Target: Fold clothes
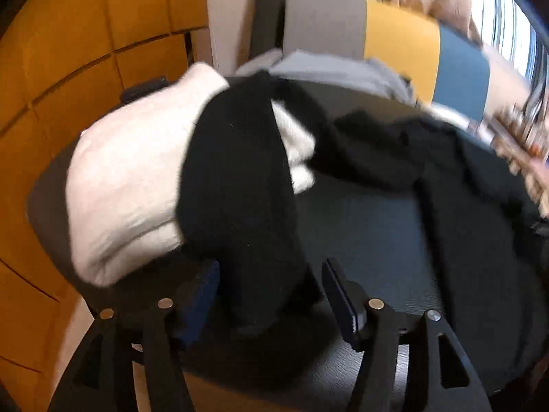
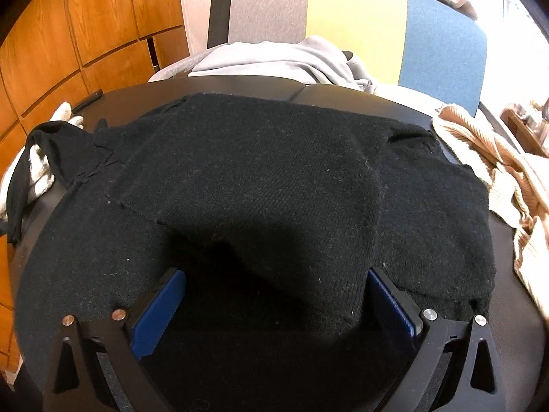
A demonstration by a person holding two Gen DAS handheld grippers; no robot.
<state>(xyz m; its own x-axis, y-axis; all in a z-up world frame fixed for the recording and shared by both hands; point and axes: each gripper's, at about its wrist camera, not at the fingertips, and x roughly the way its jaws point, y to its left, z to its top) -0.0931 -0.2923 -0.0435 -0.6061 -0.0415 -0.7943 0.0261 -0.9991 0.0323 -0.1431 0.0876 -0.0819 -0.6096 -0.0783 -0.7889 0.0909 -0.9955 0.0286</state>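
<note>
A black knit sweater (image 2: 260, 178) lies spread on the dark round table (image 2: 240, 84), one part folded over its middle. My right gripper (image 2: 274, 274) is open wide just above it, and the folded flap's near corner lies between the blue pads (image 2: 158, 312) without being pressed. In the left wrist view a black sleeve (image 1: 240, 178) drapes over a white garment (image 1: 130, 178) at the table's left side. Its end lies between the fingers of my left gripper (image 1: 271, 285), which is open. This view is blurred.
A grey garment (image 2: 274, 58) lies behind the table on a seat with a grey, yellow and blue back (image 2: 357, 24). A beige ribbed garment (image 2: 494, 171) is heaped at the table's right edge. Wooden panelling (image 2: 85, 34) fills the left.
</note>
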